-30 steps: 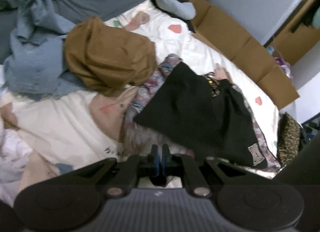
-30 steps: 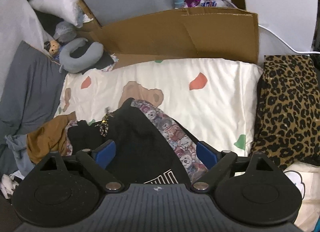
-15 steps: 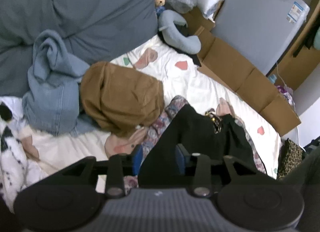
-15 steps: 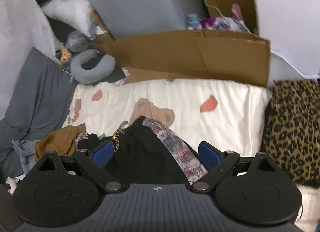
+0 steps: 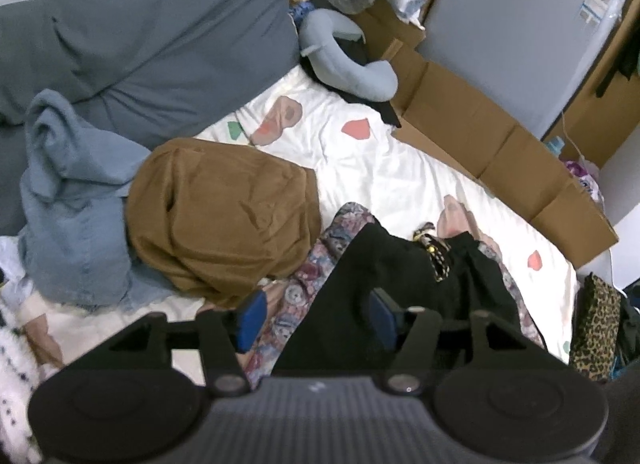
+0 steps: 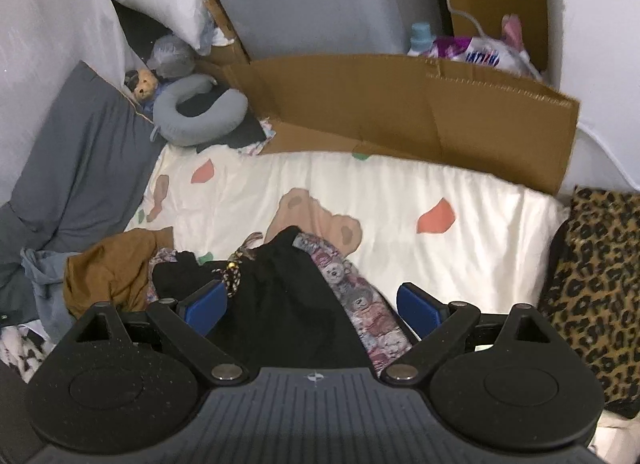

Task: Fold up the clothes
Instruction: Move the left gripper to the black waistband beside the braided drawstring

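Black garment (image 5: 400, 288) lies lengthwise on the bed (image 5: 384, 167), away from both tongs (image 5: 316, 314) (image 6: 312, 304), spread wide, empty.

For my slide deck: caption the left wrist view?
Open left gripper above a black garment on the bed, brown garment beside.

Bed (image 6: 400, 191), cardboard (image 6: 400, 103) alongside, grey cabinet (image 5: 520, 23), white wall (image 6: 592, 43).

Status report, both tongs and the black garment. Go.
Left tongs open, empty. Right tongs open, empty. Black garment rumpled on the patterned cloth, unfolded. Brown garment heaped beside it, crowding the bed.
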The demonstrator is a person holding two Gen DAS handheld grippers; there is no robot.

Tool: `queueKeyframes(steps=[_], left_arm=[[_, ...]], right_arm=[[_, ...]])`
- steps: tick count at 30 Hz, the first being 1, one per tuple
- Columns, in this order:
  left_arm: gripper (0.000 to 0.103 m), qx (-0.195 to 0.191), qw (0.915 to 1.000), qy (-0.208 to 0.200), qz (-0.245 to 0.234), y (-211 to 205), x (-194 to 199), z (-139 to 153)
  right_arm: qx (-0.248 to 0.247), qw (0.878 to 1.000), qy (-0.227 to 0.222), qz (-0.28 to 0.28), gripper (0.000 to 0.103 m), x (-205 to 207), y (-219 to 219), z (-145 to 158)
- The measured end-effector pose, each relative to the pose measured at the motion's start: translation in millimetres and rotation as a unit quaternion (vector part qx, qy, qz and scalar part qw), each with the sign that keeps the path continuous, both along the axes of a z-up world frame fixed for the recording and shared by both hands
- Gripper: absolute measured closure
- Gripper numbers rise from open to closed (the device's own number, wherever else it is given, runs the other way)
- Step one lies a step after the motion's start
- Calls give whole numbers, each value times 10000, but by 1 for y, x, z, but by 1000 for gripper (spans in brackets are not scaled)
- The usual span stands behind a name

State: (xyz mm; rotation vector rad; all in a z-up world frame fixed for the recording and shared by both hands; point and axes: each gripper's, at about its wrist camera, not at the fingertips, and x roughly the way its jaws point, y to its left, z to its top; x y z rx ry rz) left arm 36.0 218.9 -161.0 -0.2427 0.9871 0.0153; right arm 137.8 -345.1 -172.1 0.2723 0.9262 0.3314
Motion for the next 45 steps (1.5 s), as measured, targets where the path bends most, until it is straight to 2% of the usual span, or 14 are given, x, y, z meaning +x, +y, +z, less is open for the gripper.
queueKeyframes(steps=[5,8,15,26,40,43,45], left_arm=[[43,6,10000,86,-11,-10,32,-20],[43,-30,9999,19,-126,-21,52,-29],[43,-46,9990,-94,-441,-54,97,-51],[43,-63,9966,44,-825,-93,149,-99],[42,22,9886,18,-1506,-148,210,-148],[42,58,9860,44,-1668,-161,223,-158],[42,81,9810,96,-1935,-171,231,-166]], right_arm=[[64,9999,120,59,8,16,7,-22],[200,9996,199,93,8,27,13,-36],[135,9984,435,347,8,53,31,-72],[176,9966,470,647,8,81,47,-99],[441,9946,417,838,8,94,59,-145],[376,9941,376,945,8,94,61,-154],[423,9939,337,958,8,96,60,-160]])
